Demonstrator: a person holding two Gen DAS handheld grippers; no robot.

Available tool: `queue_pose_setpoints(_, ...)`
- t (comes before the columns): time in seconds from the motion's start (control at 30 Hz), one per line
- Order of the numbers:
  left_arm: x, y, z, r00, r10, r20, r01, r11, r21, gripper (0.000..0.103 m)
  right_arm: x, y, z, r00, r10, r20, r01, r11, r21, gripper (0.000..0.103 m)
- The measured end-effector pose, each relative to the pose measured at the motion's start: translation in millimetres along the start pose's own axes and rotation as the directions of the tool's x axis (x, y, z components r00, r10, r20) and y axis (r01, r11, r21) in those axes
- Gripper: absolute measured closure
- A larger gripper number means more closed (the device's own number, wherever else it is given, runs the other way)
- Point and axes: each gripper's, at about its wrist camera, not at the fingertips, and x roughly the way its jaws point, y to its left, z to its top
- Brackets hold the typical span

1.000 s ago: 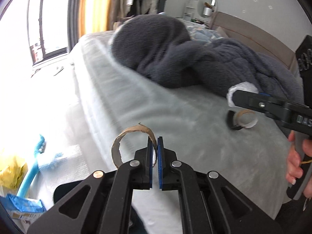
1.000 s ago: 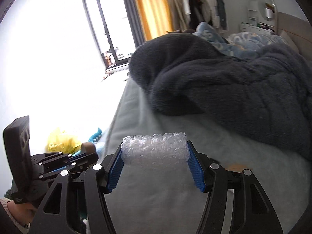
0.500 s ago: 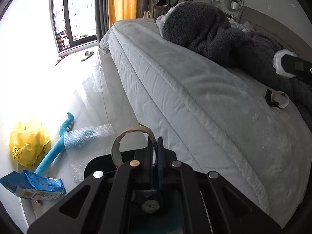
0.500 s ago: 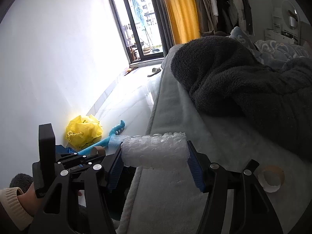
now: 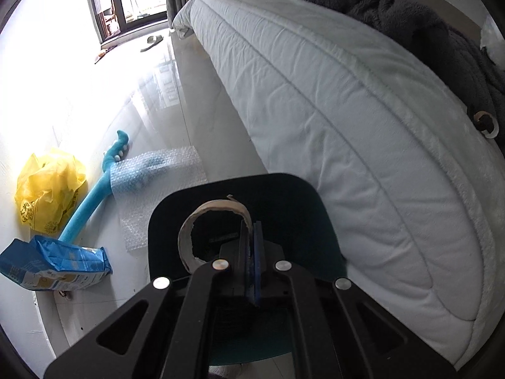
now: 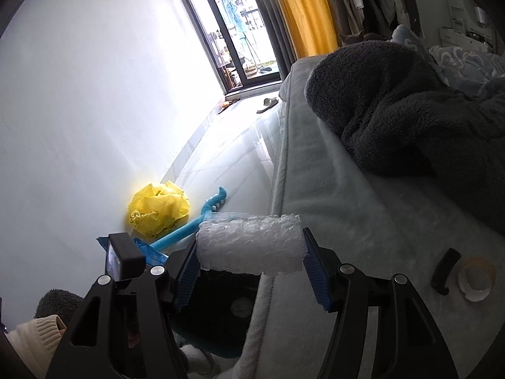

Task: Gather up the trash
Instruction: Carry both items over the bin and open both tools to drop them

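Trash is carried above the dark bin (image 5: pixel 284 208).
A cardboard ring (image 5: pixel 202 221) is pinched by the left gripper (image 5: pixel 251 252); a bubble-wrap roll (image 6: pixel 249 244) is clamped by the right gripper (image 6: pixel 251 263).

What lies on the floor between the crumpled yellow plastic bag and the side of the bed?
In the left wrist view, between the crumpled yellow plastic bag and the bed lie a long blue plastic tool and a clear bubble wrap sheet, then bare floor.

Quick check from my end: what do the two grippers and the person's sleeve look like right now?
Both the left gripper and right gripper are matte black, with cut-out linkage arms, silver pivot bolts and ribbed blue pads. The cuff is cream ribbed knit.
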Motion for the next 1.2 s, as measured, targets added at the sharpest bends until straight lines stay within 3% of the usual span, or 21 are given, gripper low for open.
queue_pose_setpoints(0.17,15.8,19.1,-11.3,0.995,-0.019,-0.093,0.016,0.999,-0.035,0.1,23.5,19.3,0.0,0.999,0.002,-0.045,-0.004,0.999,-0.034,0.041)
queue_pose_setpoints(0.43,25.9,49.7,-20.0,0.981,-0.105,-0.162,0.083,0.987,-0.138,0.098,63.1,50.7,-0.8,0.994,0.011,-0.106,-0.021,0.995,-0.095,0.041)
queue_pose_setpoints(0.47,27.0,53.6,-20.6,0.979,-0.113,-0.167,0.088,0.985,-0.148,0.095,68.5,53.7,-1.2,0.993,0.014,-0.116,-0.026,0.995,-0.1,0.041)
queue_pose_setpoints(0.6,25.1,69.7,-24.5,0.973,-0.16,-0.167,0.127,0.973,-0.195,0.063,91.5,64.2,-2.6,0.988,0.016,-0.153,-0.034,0.993,-0.114,0.041)
queue_pose_setpoints(0.7,17.9,76.1,-24.1,0.97,-0.195,-0.142,0.164,0.965,-0.203,0.047,104.3,71.4,-3.7,0.985,0.017,-0.172,-0.039,0.991,-0.127,0.041)
queue_pose_setpoints(0.83,8.9,87.3,-23.7,0.975,-0.191,-0.112,0.163,0.962,-0.217,0.04,120.3,79.5,-5.8,0.98,0.009,-0.199,-0.038,0.989,-0.145,0.041)
queue_pose_setpoints(0.9,3.8,93.9,-23.3,0.98,-0.176,-0.094,0.151,0.962,-0.225,0.03,128.9,82.2,-8.0,0.976,0.01,-0.218,-0.042,0.989,-0.143,0.041)
queue_pose_setpoints(1.2,-29.5,117.6,-17.5,0.993,-0.121,0.01,0.121,0.968,-0.221,0.014,172.8,82.7,-25.3,0.944,-0.01,-0.331,-0.027,0.994,-0.107,0.041)
